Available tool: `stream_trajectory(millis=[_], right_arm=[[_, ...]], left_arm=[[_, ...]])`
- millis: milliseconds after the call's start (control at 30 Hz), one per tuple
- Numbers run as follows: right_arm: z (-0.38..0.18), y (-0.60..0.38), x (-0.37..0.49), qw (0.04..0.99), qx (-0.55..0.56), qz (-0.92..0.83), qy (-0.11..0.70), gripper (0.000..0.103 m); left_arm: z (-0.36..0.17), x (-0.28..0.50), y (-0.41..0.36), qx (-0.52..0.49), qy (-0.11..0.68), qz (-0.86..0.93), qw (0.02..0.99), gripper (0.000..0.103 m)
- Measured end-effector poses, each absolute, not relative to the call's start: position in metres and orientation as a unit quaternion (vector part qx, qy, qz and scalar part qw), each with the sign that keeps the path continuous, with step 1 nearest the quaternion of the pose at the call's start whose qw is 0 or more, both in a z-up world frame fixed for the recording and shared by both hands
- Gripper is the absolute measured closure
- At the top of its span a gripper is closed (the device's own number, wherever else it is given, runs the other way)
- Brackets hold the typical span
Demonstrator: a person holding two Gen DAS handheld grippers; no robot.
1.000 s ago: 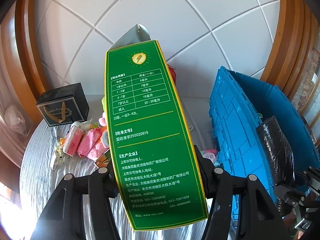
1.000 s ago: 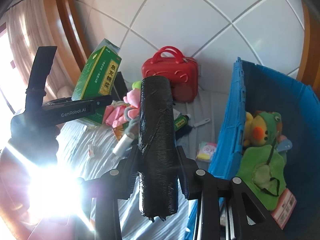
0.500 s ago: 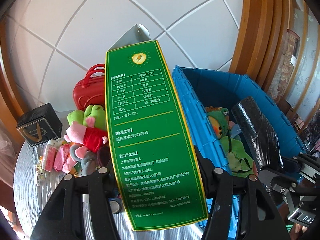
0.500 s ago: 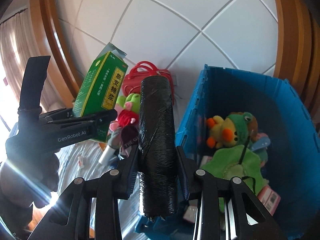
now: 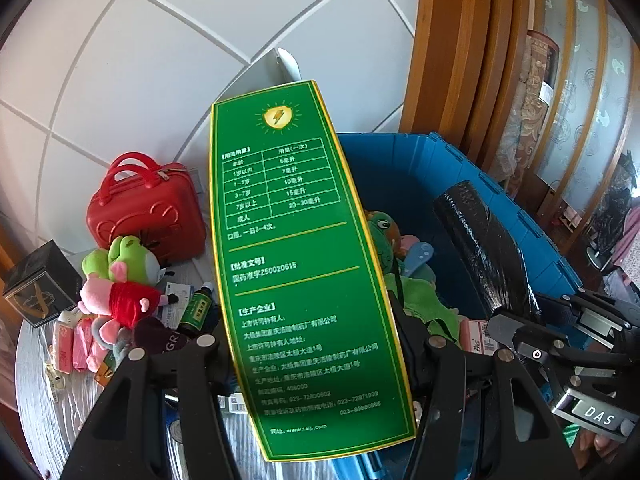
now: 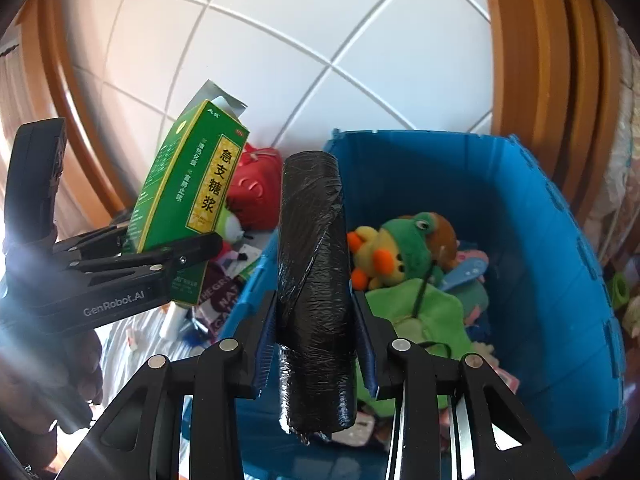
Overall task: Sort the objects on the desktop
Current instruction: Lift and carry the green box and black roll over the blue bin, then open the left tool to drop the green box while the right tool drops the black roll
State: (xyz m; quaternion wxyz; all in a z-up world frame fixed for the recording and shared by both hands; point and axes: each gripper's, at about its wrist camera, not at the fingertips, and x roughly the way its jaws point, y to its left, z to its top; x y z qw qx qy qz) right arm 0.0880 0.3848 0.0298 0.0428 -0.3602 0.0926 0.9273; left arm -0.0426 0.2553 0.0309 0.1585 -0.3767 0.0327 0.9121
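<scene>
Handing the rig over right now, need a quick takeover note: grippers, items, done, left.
Left gripper: shut on the green medicine box, held upright beside the blue bin.
Right gripper: shut on the black wrapped roll, over the bin's near edge.
Done: frog plush and green cloth lie in the bin.
Left: drop both held items; red mini suitcase, pink pig plush, small bottle and black box are on the table.

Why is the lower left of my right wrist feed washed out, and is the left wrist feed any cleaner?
Right wrist view: sun flare streaks over the left claw holding the green box; the black roll and blue bin stay sharp. Left wrist view: no flare, box print legible; fisheye bends the wall tile lines in both.
</scene>
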Motion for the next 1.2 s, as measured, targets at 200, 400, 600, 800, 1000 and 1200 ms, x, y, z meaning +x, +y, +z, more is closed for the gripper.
stream_trajectory(millis=[200, 400, 600, 800, 1000, 1200], right_arm=[[0.027, 0.413, 0.095, 0.069, -0.365, 0.922, 0.107, 0.068], [0.024, 0.436, 0.1, 0.092, -0.368, 0.917, 0.119, 0.068], [0.02, 0.455, 0.106, 0.113, -0.373, 0.912, 0.127, 0.068], [0.019, 0.466, 0.109, 0.129, -0.378, 0.908, 0.127, 0.068], [0.025, 0.476, 0.113, 0.219, -0.367, 0.898, 0.107, 0.0], [0.029, 0.473, 0.113, 0.21, -0.357, 0.903, 0.113, 0.0]], left_arm=[[0.031, -0.049, 0.291, -0.38, 0.048, 0.905, 0.186, 0.046], [0.026, -0.055, 0.317, -0.39, 0.057, 0.895, 0.207, 0.046], [0.021, -0.059, 0.336, -0.397, 0.064, 0.888, 0.223, 0.046], [0.021, -0.064, 0.348, -0.402, 0.059, 0.881, 0.242, 0.044], [0.013, -0.07, 0.339, -0.417, 0.049, 0.879, 0.224, 0.0], [0.003, -0.071, 0.302, -0.423, 0.029, 0.885, 0.195, 0.0]])
